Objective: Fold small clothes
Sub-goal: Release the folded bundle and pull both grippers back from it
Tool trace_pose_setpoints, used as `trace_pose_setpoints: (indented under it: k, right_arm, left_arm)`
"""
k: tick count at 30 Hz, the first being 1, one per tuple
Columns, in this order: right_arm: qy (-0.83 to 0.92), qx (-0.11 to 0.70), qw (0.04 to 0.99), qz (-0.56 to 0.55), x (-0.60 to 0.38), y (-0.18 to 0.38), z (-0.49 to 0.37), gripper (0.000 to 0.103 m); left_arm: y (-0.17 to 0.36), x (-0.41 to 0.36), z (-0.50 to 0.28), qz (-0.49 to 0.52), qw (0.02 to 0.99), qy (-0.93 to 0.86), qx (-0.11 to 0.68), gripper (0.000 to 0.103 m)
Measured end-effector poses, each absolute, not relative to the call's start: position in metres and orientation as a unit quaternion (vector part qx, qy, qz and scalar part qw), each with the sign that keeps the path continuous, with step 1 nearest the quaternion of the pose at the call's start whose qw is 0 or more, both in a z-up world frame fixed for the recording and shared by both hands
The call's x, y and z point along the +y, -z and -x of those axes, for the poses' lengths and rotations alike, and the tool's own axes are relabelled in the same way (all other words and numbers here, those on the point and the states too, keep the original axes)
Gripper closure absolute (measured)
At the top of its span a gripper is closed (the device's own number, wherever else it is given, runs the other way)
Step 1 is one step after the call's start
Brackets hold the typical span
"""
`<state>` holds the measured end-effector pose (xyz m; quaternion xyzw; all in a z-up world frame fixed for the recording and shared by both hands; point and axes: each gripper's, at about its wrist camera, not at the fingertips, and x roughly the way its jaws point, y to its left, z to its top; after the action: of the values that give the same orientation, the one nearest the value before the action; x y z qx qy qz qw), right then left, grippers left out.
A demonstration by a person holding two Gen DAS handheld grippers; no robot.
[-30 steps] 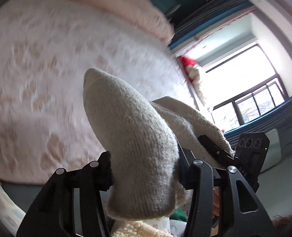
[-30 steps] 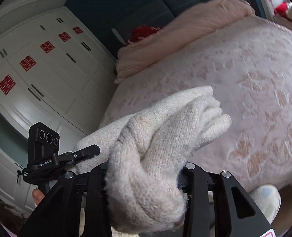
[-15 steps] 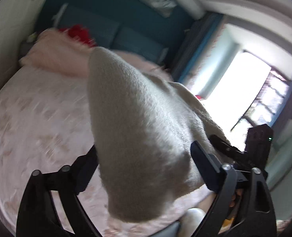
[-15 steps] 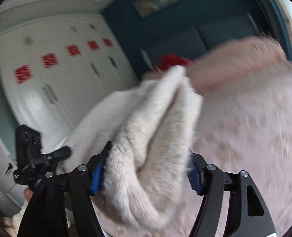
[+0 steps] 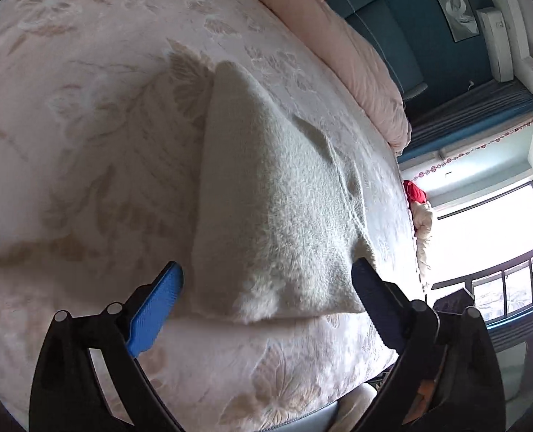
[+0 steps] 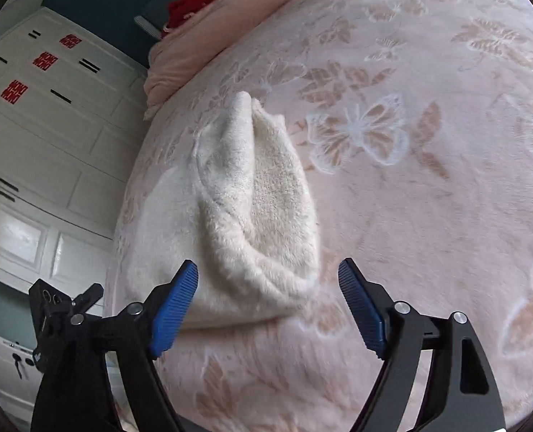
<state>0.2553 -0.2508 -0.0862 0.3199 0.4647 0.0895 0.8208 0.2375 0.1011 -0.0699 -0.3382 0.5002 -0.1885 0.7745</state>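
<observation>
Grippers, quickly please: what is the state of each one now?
Left gripper: open, jaws opening, holding nothing; the garment lies on the bed.
Right gripper: open, jaws opening, holding nothing.

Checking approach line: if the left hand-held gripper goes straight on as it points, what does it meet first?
Probably the fluffy cream folded garment lying on the pink floral bedspread. The left hand-held gripper is opening, its near edge between the pads unpressed. Depth is unclear.

A bed (image 5: 86,126) carries everything, covered by a pale pink blanket (image 6: 428,216) with a butterfly and leaf pattern. A cream fuzzy garment (image 5: 273,216) lies folded directly on the blanket, near the bed's close edge. A pink quilt (image 5: 356,61) lies bunched along the far end.
</observation>
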Motion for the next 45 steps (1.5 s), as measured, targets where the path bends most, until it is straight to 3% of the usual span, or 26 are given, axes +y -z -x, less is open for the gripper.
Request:
trace_pose_setpoints:
  k: [2,3,4,5,7,9,13,15,16,18,23,24,26,29,33,35,39,43,45]
  right_arm:
    - [-0.092,0.486,0.799,-0.342,-0.241,0.105,-0.273,0.030]
    - [-0.098,0.495,0.791,-0.345,-0.234,0.112,-0.274,0.041]
    - [-0.100,0.504,0.787,-0.341,-0.227,0.115,-0.278,0.057]
    - [-0.096,0.501,0.793,-0.333,-0.221,0.111,-0.277,0.065]
    - [-0.110,0.489,0.803,-0.322,-0.213,0.096,-0.268,0.071]
    - [-0.132,0.474,0.815,-0.306,-0.206,0.073,-0.257,0.074]
    - [-0.150,0.479,0.821,-0.274,-0.189,0.060,-0.225,0.075]
    - [-0.129,0.503,0.817,-0.250,-0.183,0.086,-0.216,0.072]
    - [-0.116,0.511,0.815,-0.247,-0.183,0.100,-0.216,0.066]
    - [-0.112,0.499,0.808,-0.291,-0.195,0.111,-0.210,0.062]
    - [-0.076,0.439,0.863,-0.240,-0.200,0.046,-0.185,0.060]
    - [-0.062,0.414,0.884,-0.207,-0.195,0.029,-0.177,0.061]
    - [-0.060,0.393,0.904,-0.158,-0.181,0.011,-0.173,0.080]
    - [-0.068,0.403,0.906,-0.111,-0.162,0.013,-0.184,0.098]
    - [-0.037,0.487,0.869,-0.074,-0.154,0.073,-0.219,0.101]
    - [-0.036,0.484,0.869,-0.099,-0.160,0.070,-0.212,0.101]
    - [-0.058,0.452,0.886,-0.092,-0.157,0.032,-0.200,0.101]
    - [-0.042,0.510,0.857,-0.068,-0.150,0.076,-0.222,0.103]
    - [-0.042,0.500,0.860,-0.089,-0.153,0.069,-0.220,0.103]
  left_arm:
    - [0.086,0.086,-0.244,0.346,0.757,0.197,0.518,0.013]
    - [0.086,0.086,-0.245,0.336,0.760,0.185,0.525,0.025]
    - [0.092,0.083,-0.249,0.315,0.762,0.172,0.539,0.045]
    - [0.095,0.084,-0.251,0.312,0.760,0.174,0.543,0.050]
    - [0.088,0.094,-0.246,0.332,0.751,0.189,0.538,0.070]
    - [0.070,0.107,-0.236,0.323,0.757,0.199,0.533,0.077]
    - [0.061,0.128,-0.222,0.310,0.761,0.197,0.534,0.078]
    - [0.079,0.124,-0.221,0.285,0.759,0.184,0.556,0.076]
    - [0.087,0.120,-0.221,0.276,0.759,0.180,0.562,0.074]
    - [0.090,0.118,-0.215,0.279,0.765,0.176,0.553,0.070]
    - [0.043,0.109,-0.193,0.204,0.816,0.171,0.512,0.061]
    - [0.033,0.105,-0.188,0.183,0.830,0.159,0.502,0.060]
    - [0.016,0.101,-0.178,0.145,0.855,0.136,0.479,0.060]
    - [-0.004,0.080,-0.171,0.091,0.878,0.128,0.452,0.060]
    - [0.026,0.054,-0.186,0.045,0.859,0.111,0.497,0.060]
    - [0.054,0.056,-0.198,0.041,0.839,0.088,0.535,0.068]
    - [0.058,0.065,-0.194,0.066,0.841,0.085,0.530,0.067]
    - [0.061,0.061,-0.196,0.052,0.841,0.083,0.532,0.067]
    - [0.054,0.051,-0.193,0.040,0.842,0.080,0.532,0.067]
